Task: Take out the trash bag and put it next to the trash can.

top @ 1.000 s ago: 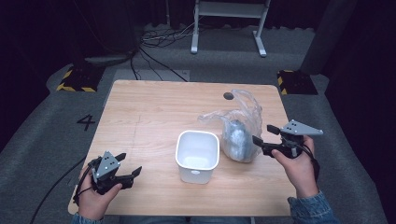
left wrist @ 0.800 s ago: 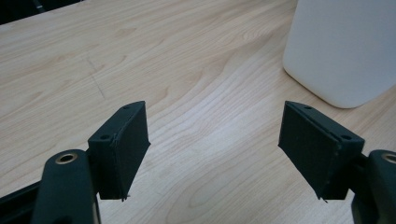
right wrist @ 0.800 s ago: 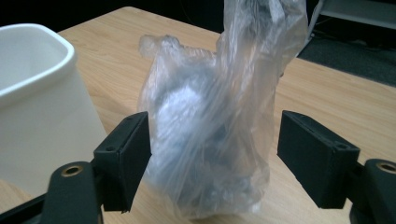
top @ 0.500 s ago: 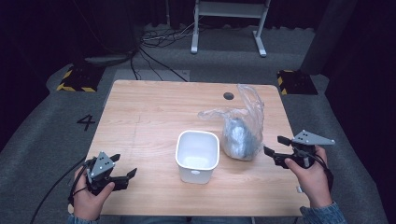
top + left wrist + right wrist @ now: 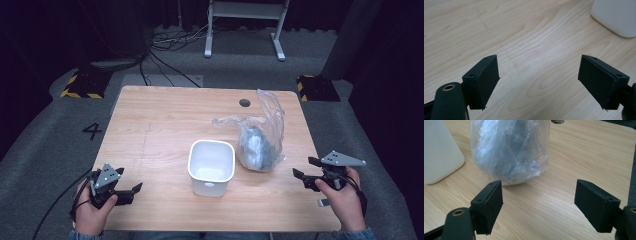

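Observation:
A clear plastic bag (image 5: 257,145) with grey contents stands on the wooden table (image 5: 150,120), right of a white tub (image 5: 210,186). My right gripper (image 5: 303,167) is near the table's right edge, pointing at the bag from a short way off. In the right gripper view its jaws (image 5: 539,207) are open with only bare wood between them, the bag (image 5: 509,152) is ahead and they have opened a little further. My left gripper (image 5: 131,194) is at the near left corner. Its jaws (image 5: 539,85) have just been opening and are open and empty, with the tub (image 5: 616,17) far off.
A round cable hole (image 5: 244,102) sits in the table's far right part. Beyond the table are a white metal stand (image 5: 245,30), floor cables and yellow-black striped blocks (image 5: 80,86). Bare wood stretches across the table's left half.
My right hand has drawn back from beside the bag toward the table's near right edge and sunk lower. The left hand has stayed about where it was.

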Tool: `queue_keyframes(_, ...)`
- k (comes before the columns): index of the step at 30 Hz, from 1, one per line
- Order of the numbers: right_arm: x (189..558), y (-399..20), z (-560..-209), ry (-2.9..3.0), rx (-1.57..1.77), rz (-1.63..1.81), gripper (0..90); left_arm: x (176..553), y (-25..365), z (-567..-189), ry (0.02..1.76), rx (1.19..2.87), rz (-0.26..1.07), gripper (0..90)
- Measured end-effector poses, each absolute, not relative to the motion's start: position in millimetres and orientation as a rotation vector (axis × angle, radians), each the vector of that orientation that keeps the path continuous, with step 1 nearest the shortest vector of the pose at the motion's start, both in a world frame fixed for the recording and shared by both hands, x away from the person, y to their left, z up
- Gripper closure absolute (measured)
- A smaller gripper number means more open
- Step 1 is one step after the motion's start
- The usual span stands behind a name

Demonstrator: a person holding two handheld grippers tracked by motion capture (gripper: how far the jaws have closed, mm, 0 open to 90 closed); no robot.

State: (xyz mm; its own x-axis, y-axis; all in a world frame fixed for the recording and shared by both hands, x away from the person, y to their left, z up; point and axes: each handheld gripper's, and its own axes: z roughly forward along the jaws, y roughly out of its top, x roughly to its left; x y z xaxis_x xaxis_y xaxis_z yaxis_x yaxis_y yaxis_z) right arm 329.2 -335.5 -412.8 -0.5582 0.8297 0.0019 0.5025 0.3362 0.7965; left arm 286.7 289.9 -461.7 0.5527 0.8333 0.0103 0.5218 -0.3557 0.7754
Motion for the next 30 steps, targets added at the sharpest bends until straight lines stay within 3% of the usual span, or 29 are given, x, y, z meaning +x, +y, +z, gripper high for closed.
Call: queue_keyframes(30,321,-362,-484,2.256,1.308,1.011,18.0,290,319,-493,1.133,2.142,0.479,20.5)
